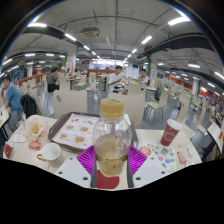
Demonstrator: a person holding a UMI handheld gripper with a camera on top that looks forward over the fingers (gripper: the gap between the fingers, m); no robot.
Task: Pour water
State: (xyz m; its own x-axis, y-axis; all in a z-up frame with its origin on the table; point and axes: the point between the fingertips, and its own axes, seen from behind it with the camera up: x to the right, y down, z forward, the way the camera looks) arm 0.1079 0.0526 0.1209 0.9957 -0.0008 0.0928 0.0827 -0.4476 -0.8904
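Gripper [110, 157] is pinching the bottle [111, 140] around its belly. Clear thin plastic, half-full of yellowish liquid, so probably squishy and sloshy; I'd grip low.

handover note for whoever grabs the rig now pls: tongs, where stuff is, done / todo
Tongs: shut on the clear bottle, pads pressing both sides; bottle upright, yellow cap on, amber liquid in its lower part.
Table: tray beyond the bottle to the left, white cup nearer on the left, red paper cup to the right.
Done: bottle grasped.
Left: the pour itself, nothing tipped yet. Cap looks on, so it probably has to come off first. Cannot tell which cup is the target.
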